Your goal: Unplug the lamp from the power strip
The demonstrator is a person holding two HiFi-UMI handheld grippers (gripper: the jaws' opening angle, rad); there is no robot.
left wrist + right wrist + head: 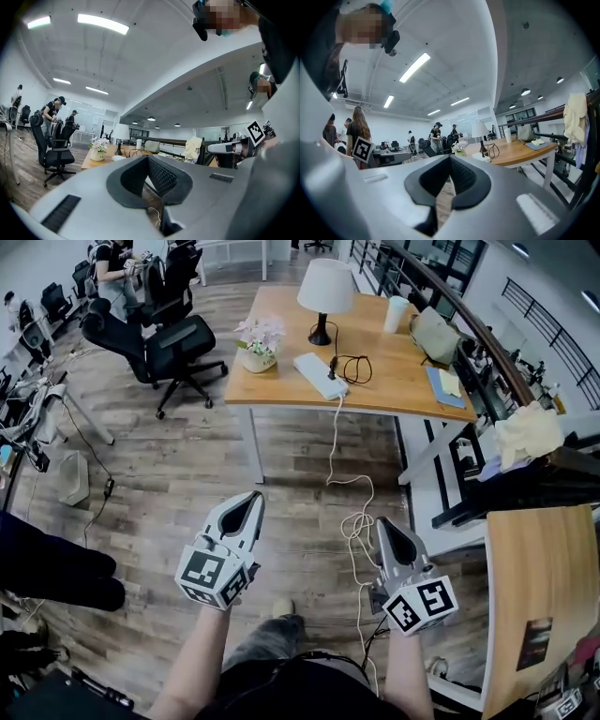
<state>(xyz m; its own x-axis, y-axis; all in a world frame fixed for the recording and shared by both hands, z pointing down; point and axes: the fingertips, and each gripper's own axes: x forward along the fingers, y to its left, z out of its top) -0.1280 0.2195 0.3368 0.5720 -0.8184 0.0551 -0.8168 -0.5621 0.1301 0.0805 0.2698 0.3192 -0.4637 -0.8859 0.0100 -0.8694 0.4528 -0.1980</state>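
Wooden table (394, 395) at our 12 o'clock carries the lamp (324, 292), upright, with its black plug (332, 364) apparently seated in the white power strip (320, 375) just in front of it. We judge the task not yet begun: the left gripper (254, 498) and right gripper (382, 523) hang well short of the table, each with jaws together on nothing. The strip's long axis runs 10 to 4 o'clock, and its white cable (334, 442) drops off the near edge toward us.
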